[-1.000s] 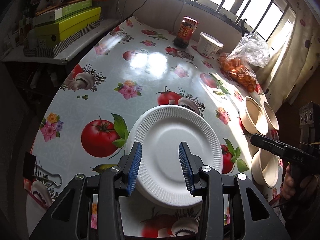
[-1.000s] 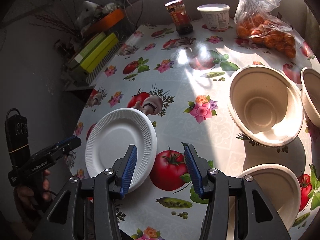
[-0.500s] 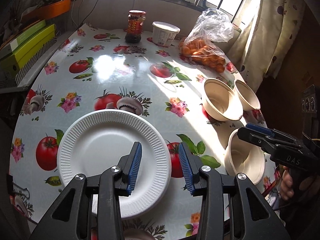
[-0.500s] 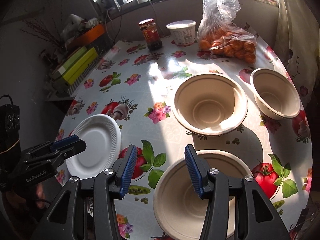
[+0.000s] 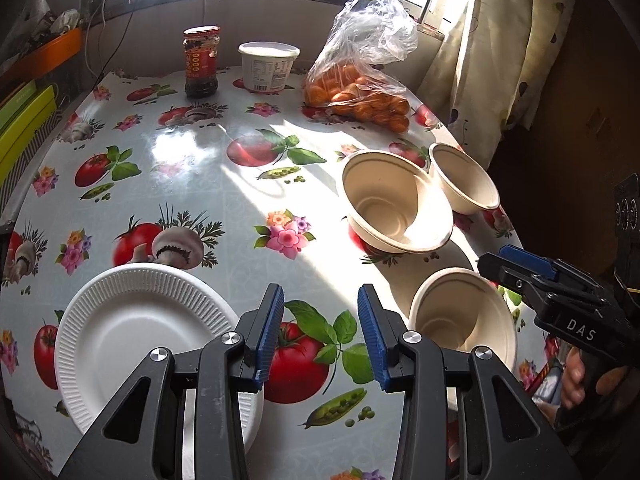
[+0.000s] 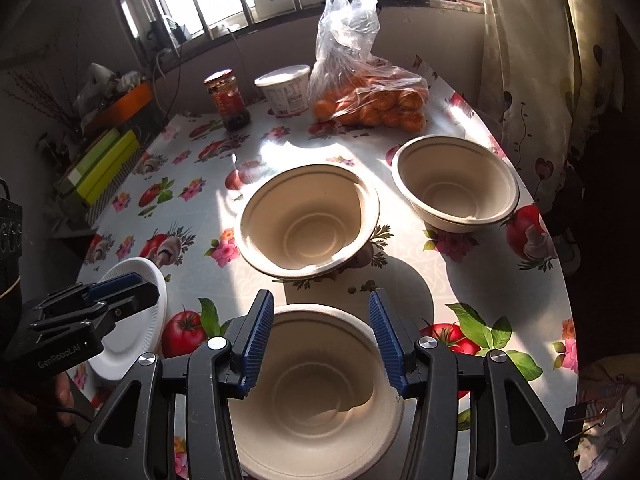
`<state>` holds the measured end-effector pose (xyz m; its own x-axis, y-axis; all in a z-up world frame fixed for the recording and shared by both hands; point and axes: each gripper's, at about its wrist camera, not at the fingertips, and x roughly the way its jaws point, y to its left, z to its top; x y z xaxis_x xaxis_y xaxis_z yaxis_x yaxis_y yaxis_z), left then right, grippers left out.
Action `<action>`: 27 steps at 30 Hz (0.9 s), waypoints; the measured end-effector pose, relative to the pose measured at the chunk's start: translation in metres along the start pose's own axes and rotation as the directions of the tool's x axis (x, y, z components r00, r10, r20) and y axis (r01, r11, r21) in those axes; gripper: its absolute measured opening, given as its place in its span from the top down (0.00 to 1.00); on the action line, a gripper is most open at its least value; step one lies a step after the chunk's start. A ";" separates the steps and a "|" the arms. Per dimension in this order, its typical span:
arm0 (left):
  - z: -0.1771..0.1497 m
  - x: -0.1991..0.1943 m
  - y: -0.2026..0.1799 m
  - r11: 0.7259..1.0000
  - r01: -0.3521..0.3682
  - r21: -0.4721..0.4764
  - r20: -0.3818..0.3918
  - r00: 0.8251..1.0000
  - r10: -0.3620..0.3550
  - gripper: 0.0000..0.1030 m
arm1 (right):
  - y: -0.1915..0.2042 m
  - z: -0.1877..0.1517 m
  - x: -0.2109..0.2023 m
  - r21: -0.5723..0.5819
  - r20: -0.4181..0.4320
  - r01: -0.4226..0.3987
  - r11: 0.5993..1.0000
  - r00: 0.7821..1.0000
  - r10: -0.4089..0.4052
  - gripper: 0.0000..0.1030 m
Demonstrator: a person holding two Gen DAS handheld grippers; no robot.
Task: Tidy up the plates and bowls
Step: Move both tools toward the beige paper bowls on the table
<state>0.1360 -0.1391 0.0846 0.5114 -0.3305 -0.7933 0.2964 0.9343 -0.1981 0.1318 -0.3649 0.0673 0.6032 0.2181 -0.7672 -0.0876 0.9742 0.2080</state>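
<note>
Both tongs are held open and empty above the counter [image 5: 224, 208]. The left tongs [image 5: 320, 334] are seen just right of the white plate [image 5: 132, 328]; the right tongs [image 6: 322, 344] are poised over the nearest bowl [image 6: 320, 396], with two more bowls [image 6: 308, 220] beyond

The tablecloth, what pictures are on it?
The glossy white tablecloth has red tomatoes, mushrooms, pink flowers and green peas, clearest in the left wrist view.

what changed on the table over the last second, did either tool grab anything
Nothing was grabbed. Both tools swung right: the left tool left the plate and now hangs over bare tablecloth, while the right tool went from tablecloth to above the near bowl. Both stayed open and empty; plate, bowls, jar and bag did not move.
</note>
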 end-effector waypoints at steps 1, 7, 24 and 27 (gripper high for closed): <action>0.003 0.002 0.000 1.000 -0.004 0.006 0.000 1.000 0.004 0.61 | -0.002 0.001 0.000 0.002 0.007 0.013 1.000 1.000 -0.013 0.52; 0.019 0.015 -0.008 0.998 -0.045 0.038 0.021 0.999 0.045 0.61 | -0.014 0.005 0.003 0.021 0.038 0.076 0.997 0.996 -0.077 0.52; 0.039 0.037 -0.028 0.984 -0.116 0.134 0.107 0.989 0.102 0.61 | -0.017 0.015 0.012 0.026 0.100 0.154 0.988 0.983 -0.156 0.52; 0.045 0.041 -0.027 0.985 -0.100 0.138 0.087 0.992 0.088 0.61 | -0.017 0.018 0.014 0.027 0.102 0.153 0.988 0.983 -0.155 0.52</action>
<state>0.1850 -0.1843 0.0834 0.6039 -0.2570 -0.7545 0.3525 0.9351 -0.0364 0.1564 -0.3797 0.0640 0.6874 0.0575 -0.7240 0.0270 0.9941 0.1046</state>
